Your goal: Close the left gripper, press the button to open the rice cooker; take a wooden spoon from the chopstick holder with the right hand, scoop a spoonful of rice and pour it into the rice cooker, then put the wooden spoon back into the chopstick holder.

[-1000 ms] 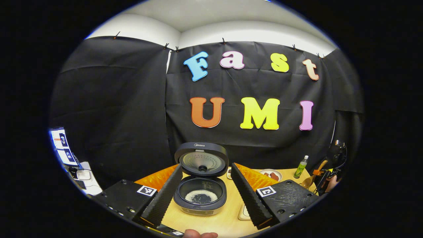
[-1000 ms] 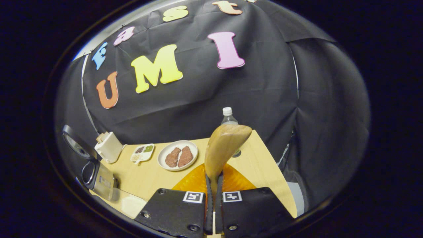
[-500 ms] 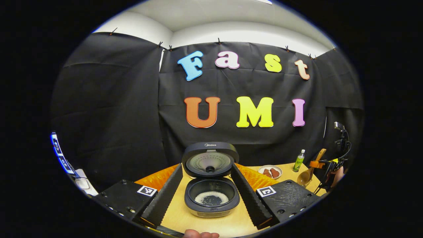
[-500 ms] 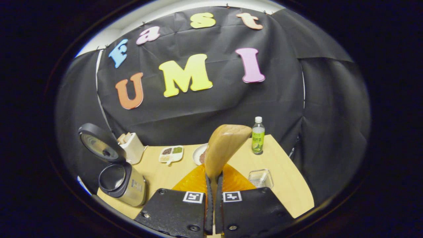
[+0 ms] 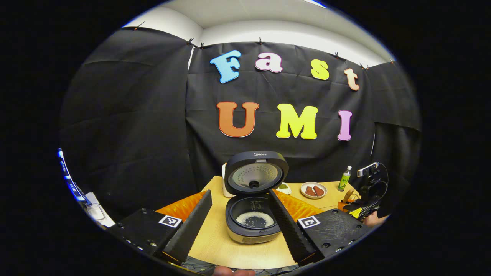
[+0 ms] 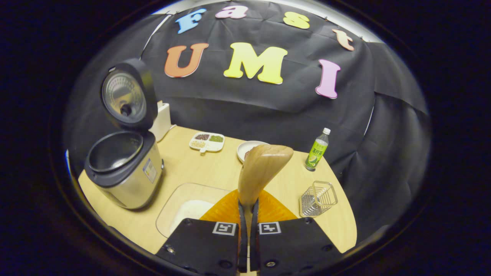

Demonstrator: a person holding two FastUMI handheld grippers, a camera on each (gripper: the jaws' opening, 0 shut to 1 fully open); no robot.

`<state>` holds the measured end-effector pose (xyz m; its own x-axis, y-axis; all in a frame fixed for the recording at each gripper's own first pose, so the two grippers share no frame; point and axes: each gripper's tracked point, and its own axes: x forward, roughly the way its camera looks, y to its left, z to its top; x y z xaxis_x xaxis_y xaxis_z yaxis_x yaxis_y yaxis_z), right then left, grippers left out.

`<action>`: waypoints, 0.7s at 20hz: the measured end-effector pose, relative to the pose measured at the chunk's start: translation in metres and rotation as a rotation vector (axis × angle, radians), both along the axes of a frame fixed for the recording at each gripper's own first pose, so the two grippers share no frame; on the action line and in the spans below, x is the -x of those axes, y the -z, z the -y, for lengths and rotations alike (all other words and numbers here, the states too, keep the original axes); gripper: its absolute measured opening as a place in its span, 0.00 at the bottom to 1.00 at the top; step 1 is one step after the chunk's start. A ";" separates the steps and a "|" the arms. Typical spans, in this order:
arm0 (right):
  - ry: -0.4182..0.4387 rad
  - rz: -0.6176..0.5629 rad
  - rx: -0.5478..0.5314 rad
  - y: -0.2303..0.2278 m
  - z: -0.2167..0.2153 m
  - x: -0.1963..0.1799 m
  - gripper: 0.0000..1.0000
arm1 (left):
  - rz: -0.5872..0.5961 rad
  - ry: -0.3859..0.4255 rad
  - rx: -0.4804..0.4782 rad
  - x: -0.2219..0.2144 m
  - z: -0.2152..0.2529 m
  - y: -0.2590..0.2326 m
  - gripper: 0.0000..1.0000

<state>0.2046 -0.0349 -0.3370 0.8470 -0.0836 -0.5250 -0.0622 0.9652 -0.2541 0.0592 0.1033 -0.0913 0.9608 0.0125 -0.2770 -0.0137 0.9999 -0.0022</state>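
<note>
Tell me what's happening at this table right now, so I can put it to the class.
A person holds a gripper in each hand. The right gripper is shut on a wooden spoon, held up over the table, bowl uppermost. The rice cooker stands open, lid up, with some rice already in its pot. The left gripper is open, holding nothing, facing the cooker. The wire chopstick holder stands to the right, near a green bottle. The spoon is not yet back in the holder.

Left tongs (image 5: pixel 239 224): two black blocks, each bearing a square black-and-white marker and screw heads; long fingers (image 5: pixel 190 226) with ribbed, sawtooth inner faces. Right tongs (image 6: pixel 247 237): the same black blocks, a square marker on each, screws along the near edge; narrow ribbed pads.
</note>
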 end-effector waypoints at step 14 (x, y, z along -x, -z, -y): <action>0.176 -0.085 -0.424 0.049 -0.065 0.010 0.08 | -0.061 -0.070 -0.011 0.037 -0.027 0.022 0.95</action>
